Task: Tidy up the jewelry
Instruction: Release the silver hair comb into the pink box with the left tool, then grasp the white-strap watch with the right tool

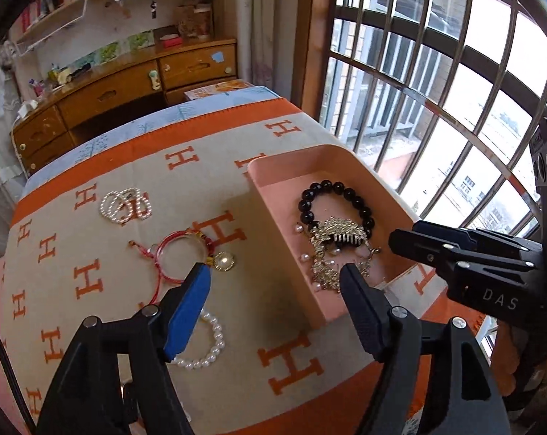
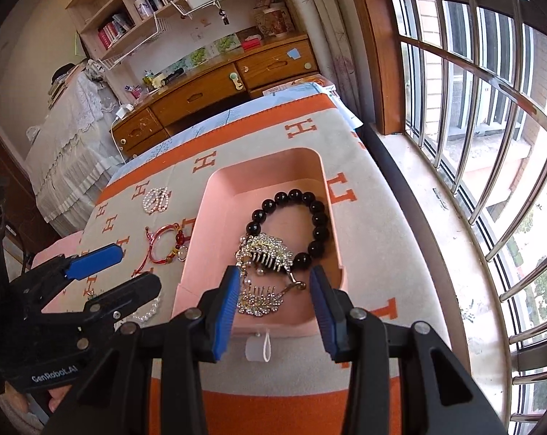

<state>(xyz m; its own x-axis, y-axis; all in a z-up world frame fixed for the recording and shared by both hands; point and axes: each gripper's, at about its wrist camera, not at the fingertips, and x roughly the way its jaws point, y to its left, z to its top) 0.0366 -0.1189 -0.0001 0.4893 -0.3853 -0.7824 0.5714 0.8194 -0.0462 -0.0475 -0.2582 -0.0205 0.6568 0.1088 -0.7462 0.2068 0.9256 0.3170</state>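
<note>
RISK: your left gripper & right gripper both released, empty | red cord bracelet (centre-left) may snag pendant | pink tray crowded.

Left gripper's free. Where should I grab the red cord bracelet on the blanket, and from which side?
With the left gripper, probably pinch the bare far-left arc of the red cord bracelet, coming straight down. It lies flat, and the gold pendant and beads crowd its right side.
</note>
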